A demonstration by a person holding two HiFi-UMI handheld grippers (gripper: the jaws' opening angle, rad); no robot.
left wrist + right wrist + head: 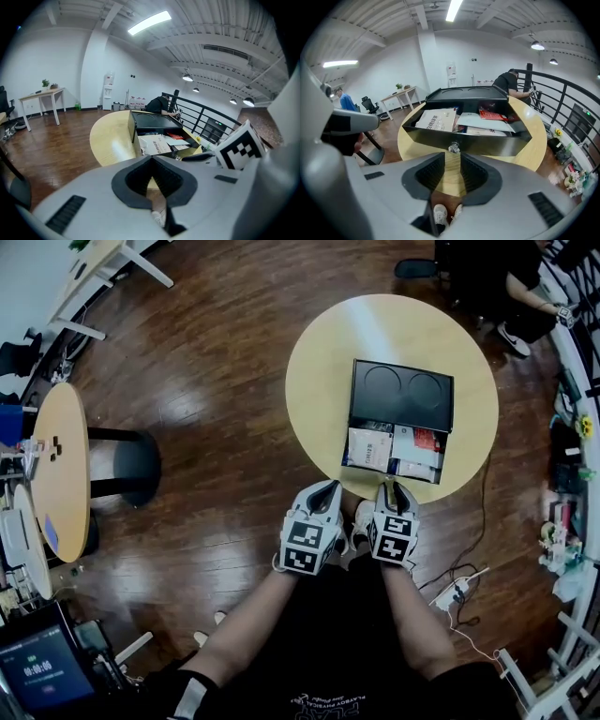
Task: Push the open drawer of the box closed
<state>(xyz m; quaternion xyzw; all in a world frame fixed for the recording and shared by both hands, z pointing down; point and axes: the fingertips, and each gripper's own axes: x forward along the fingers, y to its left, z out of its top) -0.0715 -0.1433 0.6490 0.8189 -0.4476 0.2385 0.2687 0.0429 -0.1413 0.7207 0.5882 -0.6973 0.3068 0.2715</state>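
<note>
Drawer (394, 454): sitting pulled out of the black box (401, 395) on the round tabletop (319, 381), papers showing.
Left gripper (327, 490): hovering short of the drawer, jaws closed, empty.
Right gripper (452, 174): facing the knob (453, 148), jaws slightly apart, empty.

Head view overhead, gripper views low (right nearer), sharing box (401, 395)

Your left gripper (328, 487) and right gripper (396, 487) hover side by side at the round table's (319, 381) near edge, just short of the black box's (401, 395) open drawer (349, 457), papers (369, 446) inside.
</note>
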